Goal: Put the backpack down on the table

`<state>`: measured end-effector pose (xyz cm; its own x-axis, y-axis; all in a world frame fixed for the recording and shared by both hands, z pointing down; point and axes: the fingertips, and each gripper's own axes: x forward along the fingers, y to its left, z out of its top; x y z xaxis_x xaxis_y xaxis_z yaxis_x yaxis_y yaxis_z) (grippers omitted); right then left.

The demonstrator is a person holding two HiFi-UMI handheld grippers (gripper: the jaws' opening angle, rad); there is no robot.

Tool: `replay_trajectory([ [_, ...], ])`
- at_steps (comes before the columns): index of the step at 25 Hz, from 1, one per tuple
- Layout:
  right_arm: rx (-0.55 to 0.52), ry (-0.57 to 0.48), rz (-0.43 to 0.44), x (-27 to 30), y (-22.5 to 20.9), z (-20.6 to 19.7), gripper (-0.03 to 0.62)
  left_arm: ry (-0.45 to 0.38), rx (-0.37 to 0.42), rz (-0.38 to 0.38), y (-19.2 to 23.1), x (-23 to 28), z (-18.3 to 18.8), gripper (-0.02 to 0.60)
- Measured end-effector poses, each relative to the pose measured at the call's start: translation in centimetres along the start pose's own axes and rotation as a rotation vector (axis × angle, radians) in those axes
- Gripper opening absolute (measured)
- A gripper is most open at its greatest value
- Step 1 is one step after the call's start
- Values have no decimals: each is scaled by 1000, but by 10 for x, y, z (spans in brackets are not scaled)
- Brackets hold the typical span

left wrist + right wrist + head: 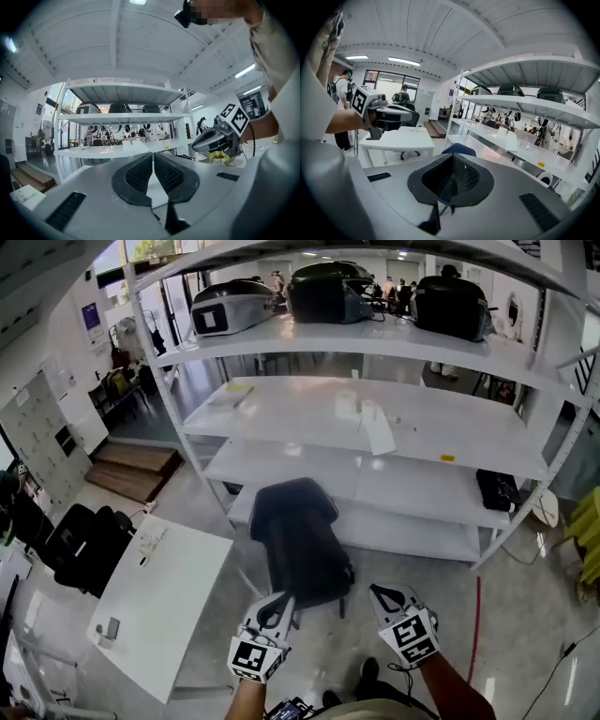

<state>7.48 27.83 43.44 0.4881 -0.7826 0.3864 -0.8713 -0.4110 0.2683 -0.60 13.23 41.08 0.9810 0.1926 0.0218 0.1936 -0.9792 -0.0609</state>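
A black backpack (298, 545) hangs upright in front of me, between my two grippers and clear of the floor. My left gripper (279, 601) is shut, its tips against the pack's lower left edge. My right gripper (380, 592) is shut just off the pack's right side. In the right gripper view a thin strap runs down through the closed jaws (451, 176), and the pack's rounded top (459, 149) shows just beyond. In the left gripper view the pads (140, 173) meet, with a dark strip below them. The white table (178, 596) stands at my lower left.
A white shelf rack (375, 427) fills the space ahead, with three bags on its top shelf (230, 306) and a black bag (495, 488) low on the right. Black bags (84, 545) lie left of the table. Small items (108, 629) sit on the table's near corner.
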Motion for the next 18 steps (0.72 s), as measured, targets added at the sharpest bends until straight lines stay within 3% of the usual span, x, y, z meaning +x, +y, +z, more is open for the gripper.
replay_trajectory([
  [7, -10, -19, 84, 48, -37, 4, 25, 17, -5, 40, 13, 50, -3, 23],
  [18, -35, -44, 208, 123, -106, 2, 25, 50, -26, 167, 37, 122, -15, 23],
])
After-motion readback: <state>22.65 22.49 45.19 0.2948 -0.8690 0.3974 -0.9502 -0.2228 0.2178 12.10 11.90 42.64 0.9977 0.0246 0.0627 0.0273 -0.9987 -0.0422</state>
